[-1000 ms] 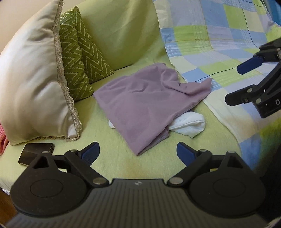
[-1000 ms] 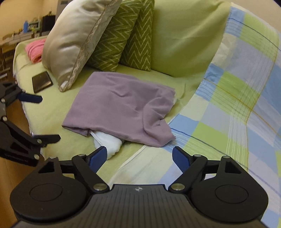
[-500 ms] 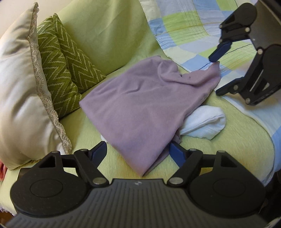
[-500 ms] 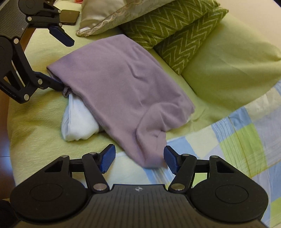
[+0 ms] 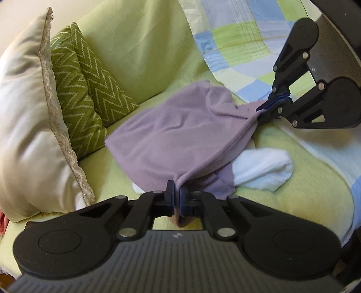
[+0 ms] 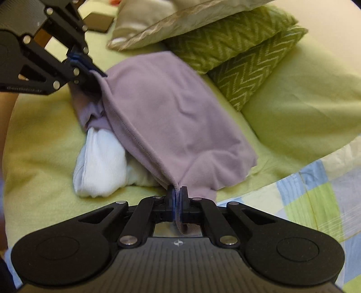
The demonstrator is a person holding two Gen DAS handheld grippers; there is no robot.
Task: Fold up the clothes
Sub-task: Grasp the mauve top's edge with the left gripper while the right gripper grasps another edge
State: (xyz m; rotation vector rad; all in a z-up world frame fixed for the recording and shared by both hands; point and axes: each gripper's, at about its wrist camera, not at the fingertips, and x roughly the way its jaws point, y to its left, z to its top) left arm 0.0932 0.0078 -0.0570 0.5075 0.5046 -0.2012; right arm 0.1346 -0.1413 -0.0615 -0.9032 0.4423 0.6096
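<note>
**Left wrist view: both my grippers pinched onto the purple garment**

Left wrist view shows my left gripper (image 5: 177, 191) closed tight on a corner of the purple garment (image 5: 180, 135), with a fold of cloth squeezed between the two fingers and a little tail of it hanging down behind them. Across the garment, on its far right corner, my right gripper (image 5: 268, 107) is clamped on as well, its fingers pressed together with the cloth bunched at the tips. The hem between the two held corners runs taut and lifted.

I take the purple garment as my landmark. It lies spread over the green sofa seat (image 5: 282, 202), its far edge reaching the sofa's back cushion (image 5: 140, 56). A white garment (image 5: 264, 171) sits partly under its near edge, sticking out on the seat between my two grippers. To the left of the purple garment stand a green zigzag pillow (image 5: 83, 101) and, just beyond that, a beige satin pillow (image 5: 27, 124). To its right, a checked blue-and-green blanket (image 5: 237, 38) drapes over the sofa.

From the right wrist camera I see the same hold from the other end: right gripper (image 6: 177, 196) shut on the purple garment (image 6: 176, 112), cloth caught between the fingers, and left gripper (image 6: 90, 69) closed on the opposite corner. The white garment (image 6: 101, 162) shows beneath the raised hem. Beyond the beige pillow (image 6: 169, 18) a dark flat object (image 6: 99, 22) lies on the seat; I cannot tell what it is.
</note>
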